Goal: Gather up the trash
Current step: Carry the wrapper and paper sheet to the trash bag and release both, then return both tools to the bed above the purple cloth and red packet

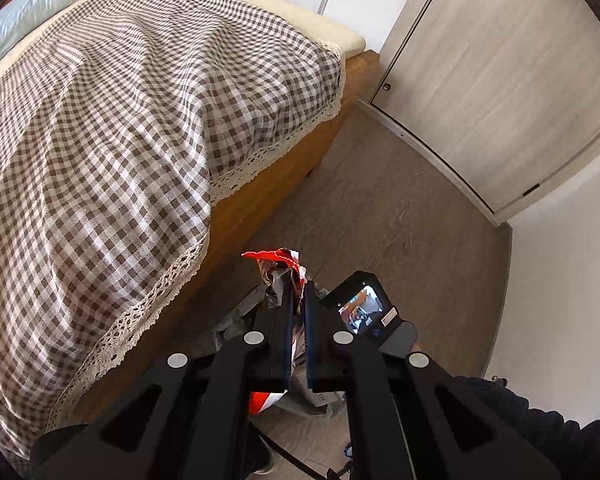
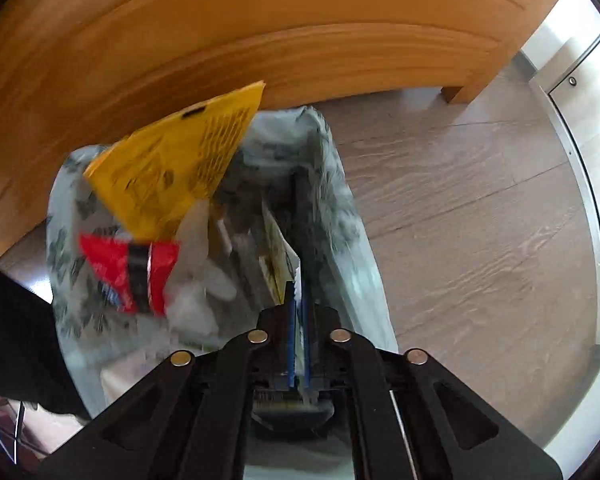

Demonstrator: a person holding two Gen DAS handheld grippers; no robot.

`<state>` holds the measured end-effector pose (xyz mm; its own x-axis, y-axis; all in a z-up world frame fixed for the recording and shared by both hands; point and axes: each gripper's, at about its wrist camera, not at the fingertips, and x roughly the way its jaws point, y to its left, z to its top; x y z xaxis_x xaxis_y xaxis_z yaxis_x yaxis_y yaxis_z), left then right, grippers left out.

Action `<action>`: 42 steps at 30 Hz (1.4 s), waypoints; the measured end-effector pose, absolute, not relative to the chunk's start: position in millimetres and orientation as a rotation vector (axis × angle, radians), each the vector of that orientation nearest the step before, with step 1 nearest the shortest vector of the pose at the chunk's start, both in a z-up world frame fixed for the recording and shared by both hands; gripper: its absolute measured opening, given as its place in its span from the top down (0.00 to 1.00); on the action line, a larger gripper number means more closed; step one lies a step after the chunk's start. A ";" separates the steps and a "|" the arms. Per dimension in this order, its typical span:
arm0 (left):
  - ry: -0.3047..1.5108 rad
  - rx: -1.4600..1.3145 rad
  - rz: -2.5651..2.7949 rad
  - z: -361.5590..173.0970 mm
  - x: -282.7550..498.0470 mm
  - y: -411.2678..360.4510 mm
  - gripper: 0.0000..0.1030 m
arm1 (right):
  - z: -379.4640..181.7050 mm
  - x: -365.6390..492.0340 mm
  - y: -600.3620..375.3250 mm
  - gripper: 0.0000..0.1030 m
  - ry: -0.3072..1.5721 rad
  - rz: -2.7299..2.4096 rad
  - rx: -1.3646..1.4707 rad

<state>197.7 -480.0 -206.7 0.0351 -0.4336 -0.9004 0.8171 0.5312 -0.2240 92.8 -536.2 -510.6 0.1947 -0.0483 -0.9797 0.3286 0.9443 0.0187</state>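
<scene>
Crumpled red wrapper [image 1: 278,264]; yellow packet [image 2: 180,164] over bin bag [image 2: 332,168]

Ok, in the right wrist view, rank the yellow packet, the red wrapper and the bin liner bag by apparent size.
1. Bin liner bag, largest.
2. Yellow packet.
3. Red wrapper, smallest, though partly covered by the packet, and the frame is blurred.

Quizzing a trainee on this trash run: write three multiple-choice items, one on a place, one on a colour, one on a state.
1. Where does the patterned trash bag stand?
A. On the bed
B. On the floor beside the wooden bed frame
C. Inside the wardrobe

2. What colour is the large flat packet at the bag's mouth?
A. Yellow
B. Green
C. Purple

3. How is the left gripper?
A. Wide open and empty
B. Shut on the red wrapper
C. Clamped on the blanket

Answers: B, the bag's base meets the floor next to the frame; A, the packet is yellow with dark print; B, the wrapper pokes out between the closed fingers.
</scene>
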 end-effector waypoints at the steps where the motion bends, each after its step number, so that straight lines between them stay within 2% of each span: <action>1: 1.184 0.410 -1.002 -208.5 197.3 -481.9 0.98 | -505.0 90.4 -538.7 0.87 1.337 -0.259 0.269; 2: 1.188 0.415 -1.006 -211.0 196.6 -484.3 0.98 | -494.2 84.0 -541.7 0.71 1.299 -0.261 0.285; 3: 1.194 0.422 -1.007 -214.3 196.4 -486.6 0.98 | -481.2 75.8 -544.4 0.48 1.250 -0.276 0.291; 4: 1.201 0.430 -1.005 -218.7 197.2 -489.5 0.98 | -468.6 66.6 -547.0 0.39 1.203 -0.294 0.295; 5: 1.210 0.438 -1.001 -223.9 198.5 -492.3 0.98 | -456.7 56.6 -549.7 0.35 1.162 -0.306 0.314; 12: 1.299 0.502 -1.005 -267.7 195.1 -523.9 0.98 | -411.7 -2.5 -570.1 0.35 1.029 -0.391 0.490; 16: 1.337 0.533 -1.044 -286.9 175.1 -544.5 0.98 | -405.0 -15.5 -576.3 0.35 1.027 -0.452 0.506; 17: 1.317 0.545 -1.046 -290.7 170.5 -549.3 0.95 | -406.3 -16.7 -577.0 0.35 1.032 -0.455 0.517; 19: 1.299 0.534 -1.038 -299.1 164.6 -552.3 0.72 | -405.3 -17.2 -573.8 0.35 1.036 -0.461 0.534; 20: 1.317 0.530 -1.024 -305.0 164.4 -552.8 0.46 | -405.5 -18.0 -573.0 0.35 1.037 -0.462 0.533; 21: 1.338 0.518 -1.009 -310.3 165.7 -551.1 0.43 | -405.2 -17.7 -572.5 0.35 1.038 -0.458 0.533; 29: 1.339 0.503 -0.965 -305.7 184.4 -525.3 0.43 | -408.2 -2.5 -558.9 0.35 1.094 -0.398 0.474; 42: 1.235 0.489 -0.915 -263.2 203.4 -486.2 0.43 | -404.7 12.5 -543.5 0.35 1.153 -0.371 0.419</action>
